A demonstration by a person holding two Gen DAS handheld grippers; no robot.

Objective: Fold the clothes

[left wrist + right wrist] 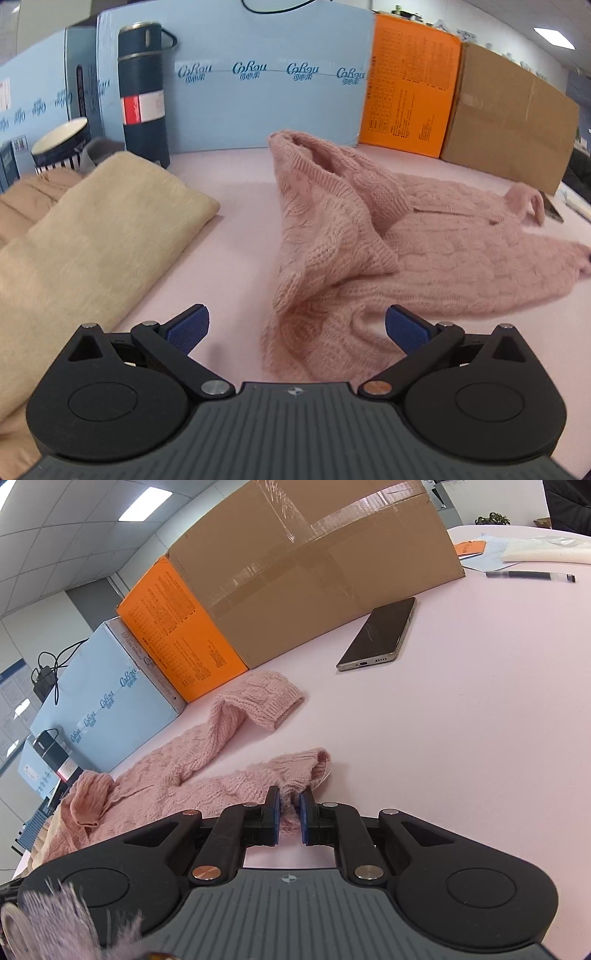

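Step in hand: taking hold of the pink cable-knit sweater before the first fold. It lies rumpled on the pink worktop, long axis running from the blue cartons toward the phone, cuffs at the phone end. Right tool pinches a knit edge. Left tool gapes wide, nothing gripped, sweater edge between its pads. Next, probably: close left, lift both evenly.

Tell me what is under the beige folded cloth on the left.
A tan garment shows beneath the beige cloth at its far-left edge. How far it extends underneath is covered.
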